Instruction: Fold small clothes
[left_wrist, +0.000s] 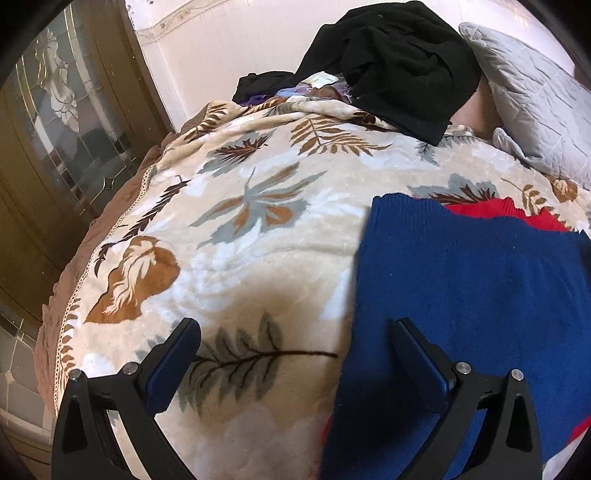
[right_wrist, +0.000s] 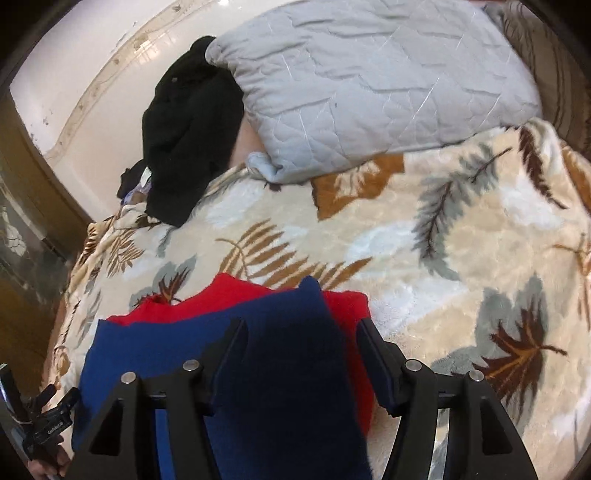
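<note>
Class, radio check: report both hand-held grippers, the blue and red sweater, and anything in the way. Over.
Left hand-held gripper open, empty, over the sweater's left edge. Right hand-held gripper open above blue and red sweater. Black clothes and grey pillow lie beyond, not obstructing.

Red garment mostly under blue knit.

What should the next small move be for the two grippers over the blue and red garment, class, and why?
Probably lower the left gripper and close it on the blue knit's left edge. Both grippers are open and hold nothing; the right gripper straddles the blue and red folds, while the left one straddles that edge over the blanket.
</note>
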